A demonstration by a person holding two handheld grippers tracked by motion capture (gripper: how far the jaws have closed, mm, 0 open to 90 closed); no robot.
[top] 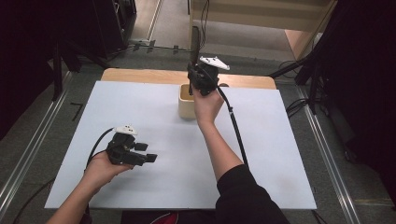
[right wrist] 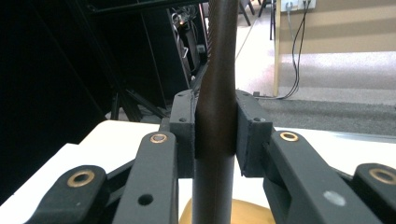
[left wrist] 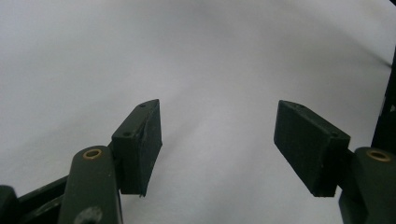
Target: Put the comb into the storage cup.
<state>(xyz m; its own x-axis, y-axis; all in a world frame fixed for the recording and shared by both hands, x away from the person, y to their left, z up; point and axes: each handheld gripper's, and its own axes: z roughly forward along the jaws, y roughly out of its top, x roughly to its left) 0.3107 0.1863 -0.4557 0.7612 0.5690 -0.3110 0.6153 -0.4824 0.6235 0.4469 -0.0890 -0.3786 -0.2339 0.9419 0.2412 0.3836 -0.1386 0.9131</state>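
White sheet (top: pixel 154 116) covers the wooden table (top: pixel 140 74), grey floor with metal rails around it, dark curtains at both sides. Nearest in the high view: left gripper (top: pixel 145 154) low over the near-left part of the sheet, held in the left hand (top: pixel 100 170), jaws pointing right and spread wide with nothing between them. Left gripper view confirms it: both black pads (left wrist: pixel 144 144) stand far apart over bare white sheet, nothing gripped; the high view gives no such detail of the gap. Farther out, the right hand (top: pixel 205 105) holds the right gripper (top: pixel 192 88) up near the far edge of the sheet, right over a cream cup (top: pixel 187 109) that stands on the sheet. High view shows a thin dark rod (top: pixel 192 44) rising from that gripper, but the grip itself is hidden by the gripper body. Right gripper view fills that in: jaws clamped tight on a dark brown rod (right wrist: pixel 215 121), upright between the pads, with the cup's rim (right wrist: pixel 247 212) just visible below. That view also shows floor and cables beyond the table's far edge.
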